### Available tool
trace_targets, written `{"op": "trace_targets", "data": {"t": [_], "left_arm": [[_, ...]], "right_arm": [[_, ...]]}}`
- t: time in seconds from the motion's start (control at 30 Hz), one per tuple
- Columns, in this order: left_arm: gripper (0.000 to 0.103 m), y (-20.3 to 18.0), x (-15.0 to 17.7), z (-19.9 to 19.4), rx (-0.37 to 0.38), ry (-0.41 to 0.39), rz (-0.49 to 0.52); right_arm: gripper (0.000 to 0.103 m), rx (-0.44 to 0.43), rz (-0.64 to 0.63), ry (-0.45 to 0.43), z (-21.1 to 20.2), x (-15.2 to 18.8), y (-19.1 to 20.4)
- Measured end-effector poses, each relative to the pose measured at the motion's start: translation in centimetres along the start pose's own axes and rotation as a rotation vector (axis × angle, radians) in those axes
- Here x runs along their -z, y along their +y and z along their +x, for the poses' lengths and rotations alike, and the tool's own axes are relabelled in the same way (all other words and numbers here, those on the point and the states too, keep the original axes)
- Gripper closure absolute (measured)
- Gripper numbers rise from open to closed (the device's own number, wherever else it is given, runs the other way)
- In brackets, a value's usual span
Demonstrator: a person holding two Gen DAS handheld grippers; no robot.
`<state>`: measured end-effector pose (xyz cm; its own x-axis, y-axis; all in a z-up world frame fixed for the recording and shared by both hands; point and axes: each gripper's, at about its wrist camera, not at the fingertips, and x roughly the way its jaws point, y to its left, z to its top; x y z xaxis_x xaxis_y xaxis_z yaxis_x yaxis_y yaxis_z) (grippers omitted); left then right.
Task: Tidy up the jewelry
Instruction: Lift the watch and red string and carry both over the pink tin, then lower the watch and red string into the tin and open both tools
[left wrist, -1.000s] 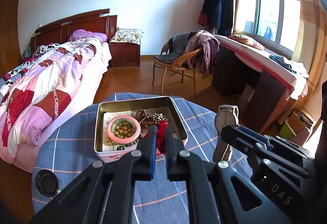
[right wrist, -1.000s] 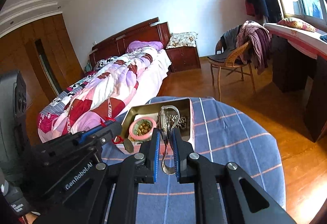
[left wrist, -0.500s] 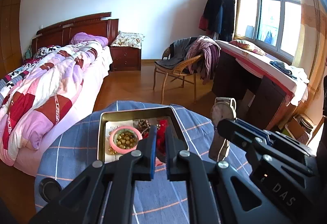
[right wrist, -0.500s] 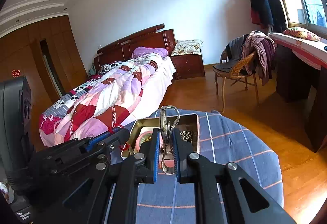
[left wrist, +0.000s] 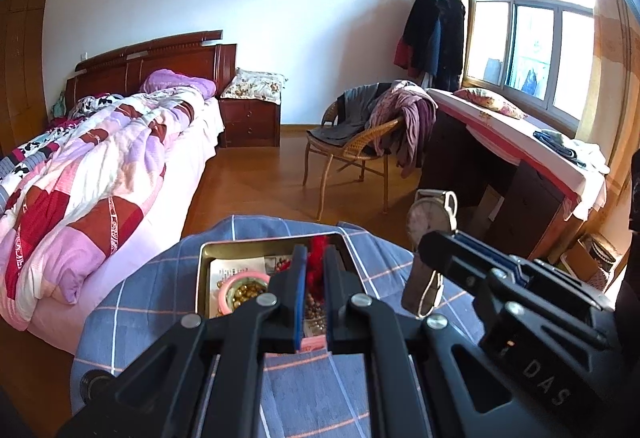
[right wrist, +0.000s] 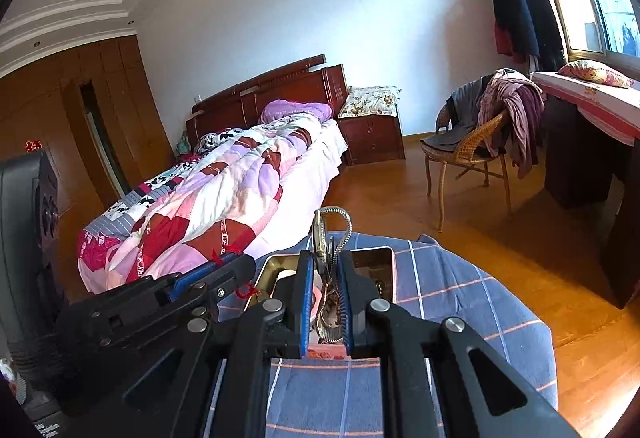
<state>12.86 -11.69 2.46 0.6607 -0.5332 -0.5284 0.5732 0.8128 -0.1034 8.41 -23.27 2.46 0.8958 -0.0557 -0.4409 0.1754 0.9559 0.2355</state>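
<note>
An open metal tin (left wrist: 205,262) sits on the blue checked tablecloth (left wrist: 160,302). Inside it lie a pink ring filled with gold beads (left wrist: 242,288) and loose bead strings. My left gripper (left wrist: 315,254) hangs above the tin, shut on a red tasselled ornament (left wrist: 317,264). The right gripper (left wrist: 436,244) beside it is shut on a wristwatch (left wrist: 428,216). In the right wrist view the right gripper (right wrist: 326,260) pinches the watch (right wrist: 322,238) edge-on, its metal band looping above and hanging below. The left gripper (right wrist: 238,264) shows there with red thread (right wrist: 246,292) dangling over the tin (right wrist: 386,252).
A small black round object (left wrist: 94,382) lies at the table's near left edge. Beyond the table are a bed (left wrist: 100,166) on the left, a wicker chair (left wrist: 356,154) draped with clothes, and a desk (left wrist: 520,158) by the window.
Both grippers have lifted up and back from the tin with the red ornament and the watch still held. The tin and table now sit lower and smaller in both views.
</note>
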Motion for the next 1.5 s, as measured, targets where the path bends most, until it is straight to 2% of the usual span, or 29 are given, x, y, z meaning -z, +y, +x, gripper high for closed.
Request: {"op": "trace_targets", "data": {"t": [0.77,0.93,1.2,1.5], "left_arm": [[0.095,2.6,0.1,8.2,-0.07,0.132,-0.065],[0.095,3.3,0.9,10.3,-0.092,0.179,-0.08],[0.095,3.4,2.3,12.4,-0.107,0.232,-0.084],[0.095,3.4,2.7,13.8,-0.127,0.266,-0.08]], "right_arm": [[0.091,0.023,0.065,0.14,10.9,-0.4,-3.2],[0.091,0.03,0.075,0.197,13.4,0.7,-3.7],[0.091,0.05,0.085,0.243,15.6,1.9,-5.2],[0.091,0.06,0.064,0.28,17.5,2.4,-4.9]]}}
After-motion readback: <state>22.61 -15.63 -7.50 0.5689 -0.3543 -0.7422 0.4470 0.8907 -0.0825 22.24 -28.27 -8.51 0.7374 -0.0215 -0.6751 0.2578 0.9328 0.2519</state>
